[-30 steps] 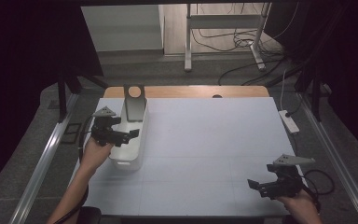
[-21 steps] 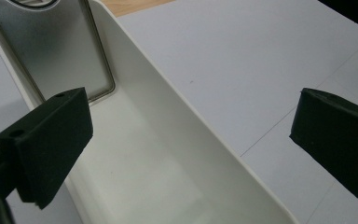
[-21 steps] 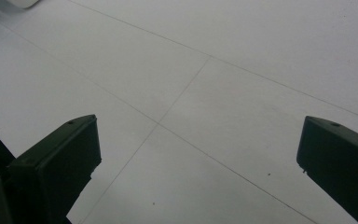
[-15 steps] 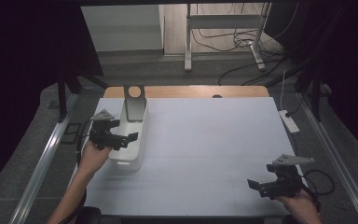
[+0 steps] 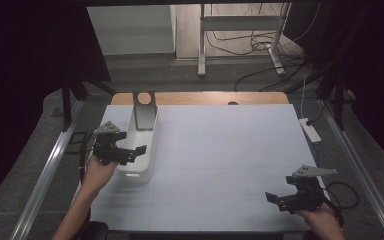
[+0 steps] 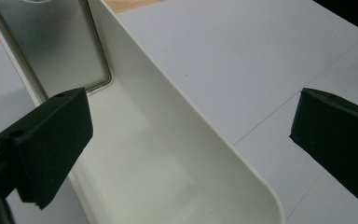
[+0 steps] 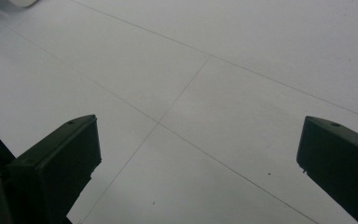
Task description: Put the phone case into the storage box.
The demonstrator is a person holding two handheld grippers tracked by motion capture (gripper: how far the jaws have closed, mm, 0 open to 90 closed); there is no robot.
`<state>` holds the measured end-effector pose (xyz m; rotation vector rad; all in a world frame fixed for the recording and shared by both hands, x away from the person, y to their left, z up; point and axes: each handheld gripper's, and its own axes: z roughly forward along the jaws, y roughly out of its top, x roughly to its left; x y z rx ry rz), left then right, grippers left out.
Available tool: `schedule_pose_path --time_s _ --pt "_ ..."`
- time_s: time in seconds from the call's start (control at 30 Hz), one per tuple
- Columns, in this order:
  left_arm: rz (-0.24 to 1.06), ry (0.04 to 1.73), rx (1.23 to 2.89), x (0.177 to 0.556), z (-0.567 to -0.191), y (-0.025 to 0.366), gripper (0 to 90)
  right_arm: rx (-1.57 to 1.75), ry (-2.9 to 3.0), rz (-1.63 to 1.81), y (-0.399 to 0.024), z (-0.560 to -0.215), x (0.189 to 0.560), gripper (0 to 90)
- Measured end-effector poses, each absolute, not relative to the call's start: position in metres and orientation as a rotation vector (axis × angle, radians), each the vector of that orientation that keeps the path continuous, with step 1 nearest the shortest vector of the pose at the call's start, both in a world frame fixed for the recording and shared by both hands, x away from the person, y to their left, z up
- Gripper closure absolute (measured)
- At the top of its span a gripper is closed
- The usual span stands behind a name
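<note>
left tool (image 5: 136,151) over white bin (image 5: 141,172)

1. A white table (image 5: 230,150) is filling the middle of the high view, with thin grid lines crossing its top.
2. A wooden strip (image 5: 220,98) is running along the table's far edge, and a small dark spot (image 5: 233,103) is sitting on it.
3. A white power strip (image 5: 310,130) is lying just beside the table's right edge, with its cord leading away towards the back.
4. A metal stand (image 5: 240,19) is standing on the floor well behind the table.
5. Cables (image 5: 245,50) are trailing over the floor around the stand's legs.
6. Metal rails (image 5: 47,185) are flanking the table on both sides.
7. Black curtains (image 5: 25,75) are hanging at the left and right.
</note>
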<state>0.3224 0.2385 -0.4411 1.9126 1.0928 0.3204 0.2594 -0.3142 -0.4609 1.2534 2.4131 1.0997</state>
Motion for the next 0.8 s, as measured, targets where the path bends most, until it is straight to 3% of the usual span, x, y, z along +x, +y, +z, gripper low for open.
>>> schedule_pose_path --time_s 0.8 --pt "0.326 1.093 1.901 0.298 -0.441 0.245 0.1 1.250 2.409 1.100 -0.314 -0.460 0.259 0.0"
